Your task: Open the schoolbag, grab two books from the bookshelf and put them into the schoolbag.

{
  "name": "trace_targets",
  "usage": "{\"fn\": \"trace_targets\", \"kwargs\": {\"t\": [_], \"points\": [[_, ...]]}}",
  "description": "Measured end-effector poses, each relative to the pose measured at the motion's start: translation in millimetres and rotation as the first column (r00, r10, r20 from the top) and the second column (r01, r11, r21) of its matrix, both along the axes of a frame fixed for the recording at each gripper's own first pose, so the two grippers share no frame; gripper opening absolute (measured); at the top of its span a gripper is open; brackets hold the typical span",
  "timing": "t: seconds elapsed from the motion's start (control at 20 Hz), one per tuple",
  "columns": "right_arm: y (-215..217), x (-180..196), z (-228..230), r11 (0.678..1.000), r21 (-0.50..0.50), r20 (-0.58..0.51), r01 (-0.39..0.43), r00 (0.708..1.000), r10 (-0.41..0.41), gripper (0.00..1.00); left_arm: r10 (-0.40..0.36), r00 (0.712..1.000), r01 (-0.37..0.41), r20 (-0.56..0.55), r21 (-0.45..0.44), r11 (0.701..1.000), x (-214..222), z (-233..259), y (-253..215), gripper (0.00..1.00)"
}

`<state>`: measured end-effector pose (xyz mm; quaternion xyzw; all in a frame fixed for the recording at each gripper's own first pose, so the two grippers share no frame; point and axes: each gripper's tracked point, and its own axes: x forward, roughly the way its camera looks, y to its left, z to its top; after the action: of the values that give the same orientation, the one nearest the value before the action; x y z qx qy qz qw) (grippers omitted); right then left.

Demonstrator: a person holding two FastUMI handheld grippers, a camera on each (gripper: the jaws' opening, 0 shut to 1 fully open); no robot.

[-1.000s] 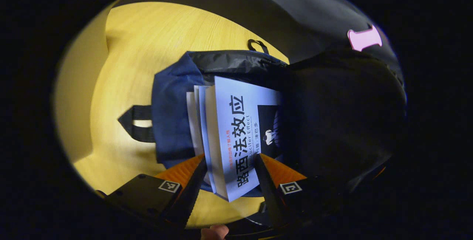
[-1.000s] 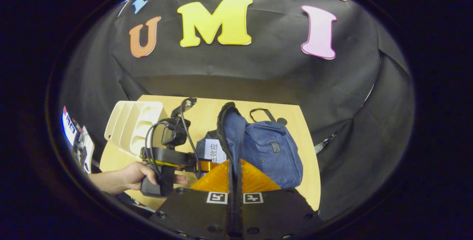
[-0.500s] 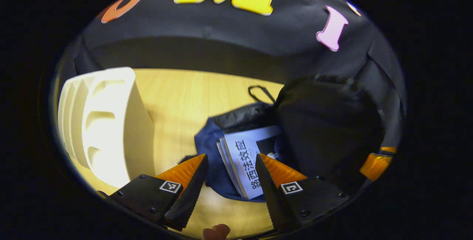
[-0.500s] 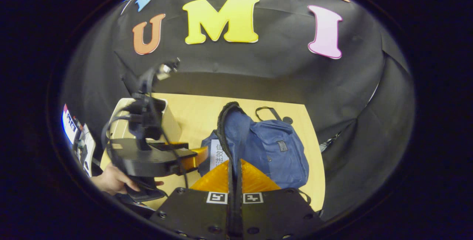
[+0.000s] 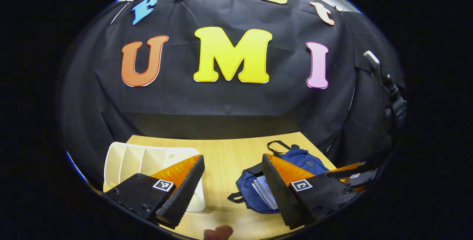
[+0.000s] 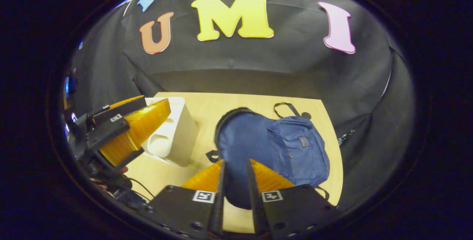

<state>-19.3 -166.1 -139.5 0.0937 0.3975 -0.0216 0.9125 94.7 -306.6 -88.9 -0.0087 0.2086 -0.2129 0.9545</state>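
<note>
The blue schoolbag (image 6: 281, 147) lies flat on the wooden table (image 6: 207, 107), its flap down over the mouth. In the left gripper view the schoolbag (image 5: 249, 192) shows two books (image 5: 265, 192) sticking out of its open side. My left gripper (image 5: 232, 157) hangs open and empty above the table, well back from the bag. My right gripper (image 6: 235, 163) is slightly open, with the bag's near edge lying in the gap between its fingers. The left gripper (image 6: 129, 131) appears at the left of the right gripper view, held by a hand.
The white bookshelf (image 5: 147, 158) stands on the table's left side, its slots empty; the bookshelf (image 6: 173, 136) sits just left of the bag. The right gripper (image 5: 351, 175) shows at the far right of the left gripper view. Bare table lies between shelf and bag.
My left gripper drew back and rose away from the books in the bag. My right gripper went from shut on the raised flap to slightly open, and the flap dropped flat.
</note>
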Motion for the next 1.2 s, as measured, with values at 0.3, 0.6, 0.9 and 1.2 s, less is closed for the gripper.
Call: {"fn": "trace_targets", "kwargs": {"t": [0.3, 0.6, 0.9, 1.2], "points": [[36, 19, 36, 0.999, 0.034, 0.151, -0.020, 0.988, 0.014, 0.94, 0.011, 0.987, -0.005, 0.162, -0.032, 0.999, -22, 90, 51, 0.98], [44, 33, 116, 0.998, 0.030, 0.419, 0.053, 0.906, -0.061, 0.96, 0.082, 0.933, 0.004, 0.350, -0.238, 0.971, -46, 190, 97, 0.98], [28, 18, 185, 0.984, -0.022, 0.630, 0.177, 0.766, -0.124, 0.96, 0.191, 0.875, -0.055, 0.445, -0.300, 0.952, -60, 243, 144, 0.98], [32, 5, 208, 0.978, -0.020, 0.700, 0.208, 0.702, -0.135, 0.96, 0.260, 0.842, -0.125, 0.472, -0.298, 0.946, -63, 252, 165, 0.97]]}}
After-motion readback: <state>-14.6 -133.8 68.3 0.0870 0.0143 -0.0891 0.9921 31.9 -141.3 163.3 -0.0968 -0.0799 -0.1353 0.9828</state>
